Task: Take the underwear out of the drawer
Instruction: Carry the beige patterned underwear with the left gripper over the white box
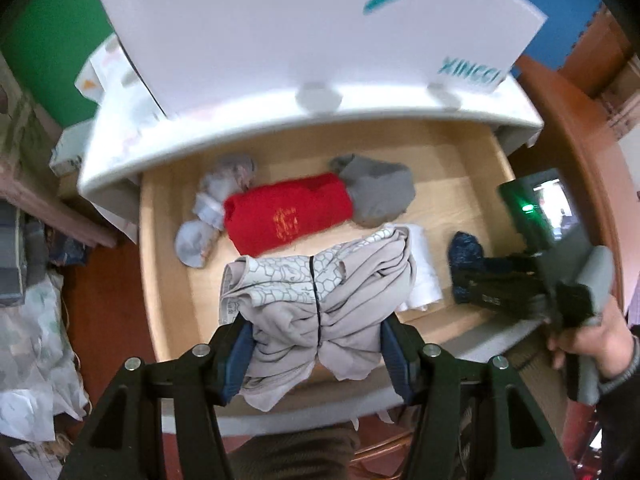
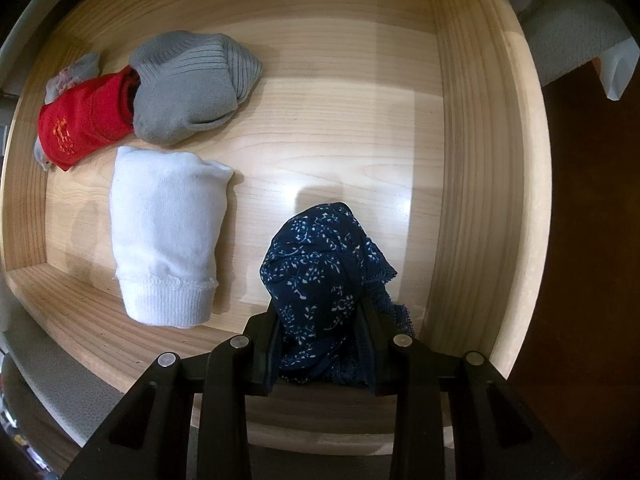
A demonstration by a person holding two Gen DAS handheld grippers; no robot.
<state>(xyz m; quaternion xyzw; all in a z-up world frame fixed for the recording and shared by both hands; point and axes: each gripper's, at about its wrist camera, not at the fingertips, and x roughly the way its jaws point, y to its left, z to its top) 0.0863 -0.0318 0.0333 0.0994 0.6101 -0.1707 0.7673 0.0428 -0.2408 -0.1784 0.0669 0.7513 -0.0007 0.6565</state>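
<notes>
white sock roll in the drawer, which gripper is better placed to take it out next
Neither is free: the left gripper is shut on the beige underwear, the right gripper on the navy floral underwear. Once emptied, probably the right: its view shows the white sock roll lying just beside it.

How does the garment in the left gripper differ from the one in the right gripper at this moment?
The beige underwear is pale with a faint honeycomb print; the navy underwear is dark with small light sprigs and a lace edge. The left gripper holds the beige piece above the drawer; the right gripper holds the navy piece low inside the drawer, near its right wall. Both are bunched between shut fingers.
</notes>
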